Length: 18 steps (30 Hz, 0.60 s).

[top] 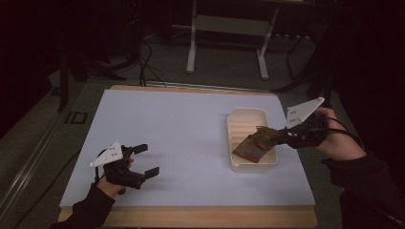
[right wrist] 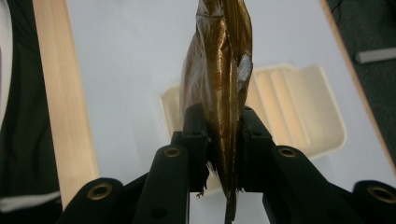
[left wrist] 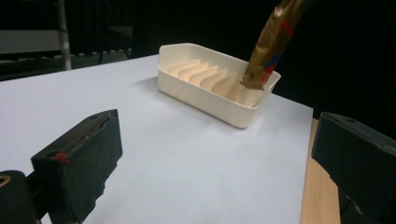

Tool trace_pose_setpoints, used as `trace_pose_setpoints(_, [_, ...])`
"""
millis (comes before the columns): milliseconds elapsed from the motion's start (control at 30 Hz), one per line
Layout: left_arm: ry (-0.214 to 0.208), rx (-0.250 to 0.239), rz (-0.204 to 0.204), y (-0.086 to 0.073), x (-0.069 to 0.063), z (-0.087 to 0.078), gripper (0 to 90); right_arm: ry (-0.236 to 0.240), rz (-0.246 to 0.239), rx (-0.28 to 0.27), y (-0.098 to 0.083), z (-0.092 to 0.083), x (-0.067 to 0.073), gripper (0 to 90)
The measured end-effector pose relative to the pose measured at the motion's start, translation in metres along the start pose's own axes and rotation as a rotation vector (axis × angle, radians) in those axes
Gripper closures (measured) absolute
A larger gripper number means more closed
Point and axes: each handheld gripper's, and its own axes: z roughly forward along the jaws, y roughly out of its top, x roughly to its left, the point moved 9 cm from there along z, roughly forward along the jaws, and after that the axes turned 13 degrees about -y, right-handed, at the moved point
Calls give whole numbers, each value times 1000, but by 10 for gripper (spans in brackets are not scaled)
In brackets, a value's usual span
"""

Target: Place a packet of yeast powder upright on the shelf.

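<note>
While your right hand-held gripper [top: 286, 136] is clenched on the gold snack packet [top: 255, 143] angled over the near end of the cream ribbed tray [top: 239, 119], lower it between the ribs before releasing, keeping the empty, wide-open left hand-held gripper [top: 145, 160] clear on the tabletop [top: 167, 124].

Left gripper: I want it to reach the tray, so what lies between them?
Nothing: in the high view, bare white sheet separates the left gripper from the tray.
</note>
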Motion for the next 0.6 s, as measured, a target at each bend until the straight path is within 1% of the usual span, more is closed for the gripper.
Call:
trace_pose_setpoints(67, [3, -3, -1, 0, 1, 0, 28, 6, -1, 11, -6, 3, 0, 764])
trace_pose_setpoints(133, [6, 2, -1, 0, 2, 0, 28, 8, -4, 34, -11, 5, 0, 764])
trace_pose_setpoints(200, [9, -5, 1, 0, 2, -1, 28, 14, -4, 60, -15, 8, 0, 765])
trace_pose_setpoints(333, [15, 0, -1, -3, 3, -1, 28, 28, -14, 107, -21, 20, 4, 765])
trace_pose_setpoints(367, [15, 0, -1, -3, 3, -1, 28, 28, -14, 107, -21, 20, 4, 765])
trace_pose_setpoints(400, [14, 0, 1, -4, 3, -1, 28, 37, -20, 122, -23, 27, 7, 765])
trace_pose_setpoints(533, [17, 4, 1, -6, 4, 0, 28, 62, -22, 130, -23, 40, 13, 765])
trace_pose_setpoints(600, [17, 4, 1, -6, 4, 0, 28, 68, -26, 130, -22, 43, 15, 765])
